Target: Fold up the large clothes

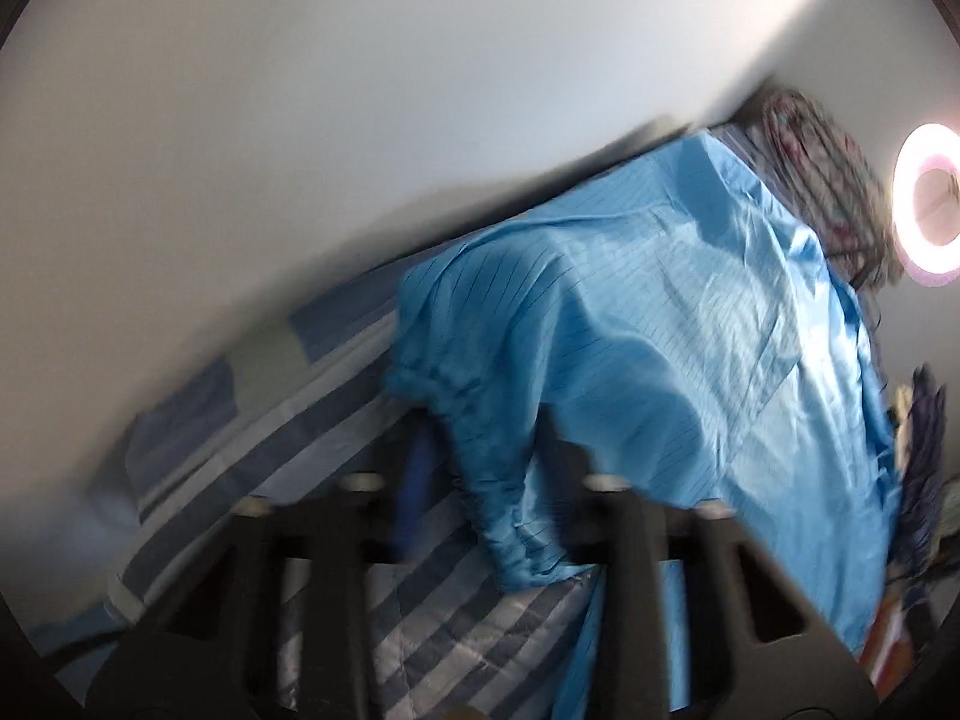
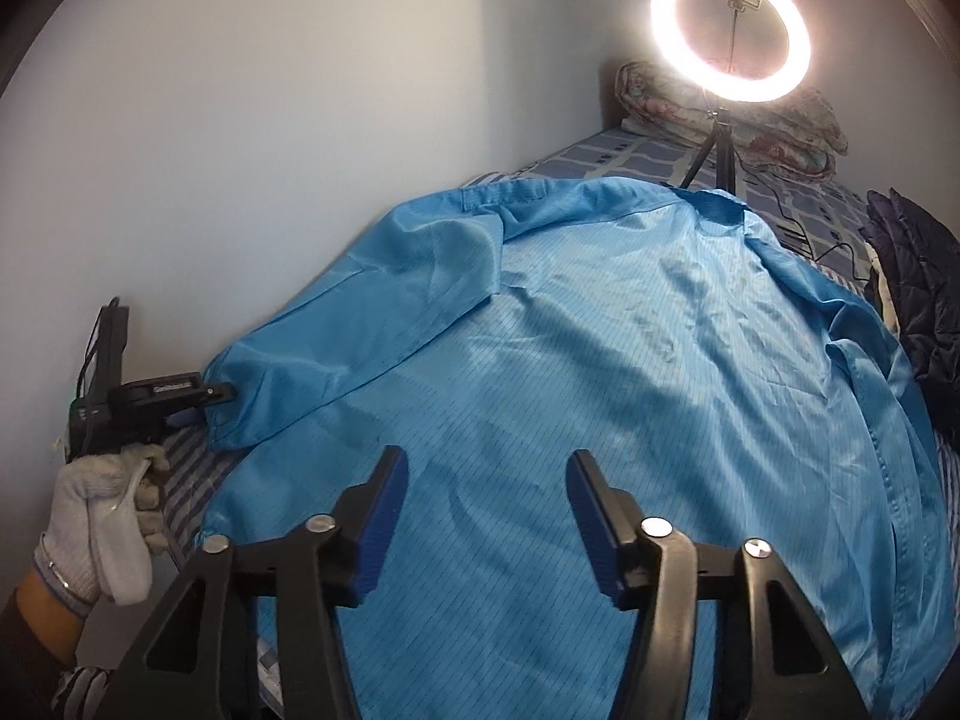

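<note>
- A large sky-blue coat of shiny, thinly striped cloth (image 2: 630, 360) lies spread flat over the bed, filling the space ahead of and beneath the right gripper's jaws.
- Its long sleeve with a gathered elastic cuff (image 2: 234, 414) is folded across the body of the coat, the cuff ending far to the left of the right jaws, at the coat's edge.
- The left gripper (image 2: 204, 393), black with blue pads, has its tip right at that cuff; from its own camera the cuff (image 1: 474, 456) bunches up between and over the blurred fingers, and the jaws stand narrow, apparently pinching the cuff cloth.
- A hand in a white knitted glove (image 2: 114, 516) holds the left gripper's handle, low and to the left of the right jaws.
- The right gripper (image 2: 486, 480) hovers just over the coat's lower half, its blue-padded jaws about half apart with only flat cloth showing in the gap; the pads grip nothing.
- A blue-and-white striped and checked bedsheet (image 2: 606, 150) shows beyond the coat's collar and beside the cuff.
- Straight ahead of the right jaws, past the collar, a lit ring light on a small black tripod (image 2: 729, 30) stands on the bed.
- Behind it rests a rolled flowery quilt (image 2: 798, 120).
- A dark quilted jacket (image 2: 918, 276) lies to the right of the jaws, beside the coat's edge.
- A pale wall (image 2: 270, 90) runs along the left.
</note>
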`<state>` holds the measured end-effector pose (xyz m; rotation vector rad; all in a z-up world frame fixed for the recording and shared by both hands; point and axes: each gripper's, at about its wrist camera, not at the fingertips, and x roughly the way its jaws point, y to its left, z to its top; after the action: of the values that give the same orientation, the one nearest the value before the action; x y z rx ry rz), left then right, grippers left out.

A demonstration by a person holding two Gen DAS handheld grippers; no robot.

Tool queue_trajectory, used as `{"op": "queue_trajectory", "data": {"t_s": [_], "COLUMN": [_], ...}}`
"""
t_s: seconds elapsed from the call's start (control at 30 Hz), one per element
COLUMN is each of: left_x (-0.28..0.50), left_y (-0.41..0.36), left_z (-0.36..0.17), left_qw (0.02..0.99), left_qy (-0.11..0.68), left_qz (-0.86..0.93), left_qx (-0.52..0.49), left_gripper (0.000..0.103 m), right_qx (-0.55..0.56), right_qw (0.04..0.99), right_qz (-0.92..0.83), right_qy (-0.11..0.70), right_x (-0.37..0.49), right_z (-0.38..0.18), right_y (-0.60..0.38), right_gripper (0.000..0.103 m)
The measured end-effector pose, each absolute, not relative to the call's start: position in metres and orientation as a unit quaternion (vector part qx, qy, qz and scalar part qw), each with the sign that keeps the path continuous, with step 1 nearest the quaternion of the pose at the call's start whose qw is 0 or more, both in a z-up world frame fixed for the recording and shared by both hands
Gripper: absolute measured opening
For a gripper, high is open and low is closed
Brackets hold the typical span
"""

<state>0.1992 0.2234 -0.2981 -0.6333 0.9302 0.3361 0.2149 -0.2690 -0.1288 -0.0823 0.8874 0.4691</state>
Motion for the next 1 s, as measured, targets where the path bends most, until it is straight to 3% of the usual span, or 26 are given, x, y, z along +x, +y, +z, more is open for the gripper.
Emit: {"op": "queue_trajectory", "data": {"t_s": [0.07,0.13,0.4,0.53,0.73,0.87,1.0], "left_x": [0.201,0.199,0.184,0.177,0.173,0.169,0.168], "left_y": [0.216,0.208,0.176,0.158,0.145,0.139,0.131], "left_z": [-0.293,-0.285,-0.241,-0.229,-0.224,-0.219,-0.218], "left_qw": [0.846,0.862,0.916,0.93,0.939,0.944,0.947], "left_qy": [0.43,0.417,0.365,0.35,0.335,0.324,0.318], "left_qz": [0.155,0.151,0.106,0.081,0.055,0.043,0.034], "left_qx": [-0.275,-0.247,-0.131,-0.077,-0.062,-0.035,-0.013], "left_gripper": [0.011,0.01,0.008,0.008,0.008,0.008,0.008], "right_qx": [-0.027,-0.017,0.059,0.121,0.075,0.077,0.103], "right_qw": [0.868,0.862,0.829,0.809,0.822,0.811,0.79], "right_qz": [0.235,0.233,0.224,0.249,0.264,0.274,0.294], "right_qy": [0.437,0.45,0.509,0.519,0.5,0.512,0.529], "right_x": [0.22,0.226,0.255,0.274,0.307,0.334,0.363], "right_z": [-0.134,-0.141,-0.162,-0.155,-0.132,-0.127,-0.123], "right_y": [-0.269,-0.271,-0.277,-0.267,-0.216,-0.184,-0.152], "right_gripper": [0.041,0.039,0.039,0.044,0.045,0.055,0.058]}}
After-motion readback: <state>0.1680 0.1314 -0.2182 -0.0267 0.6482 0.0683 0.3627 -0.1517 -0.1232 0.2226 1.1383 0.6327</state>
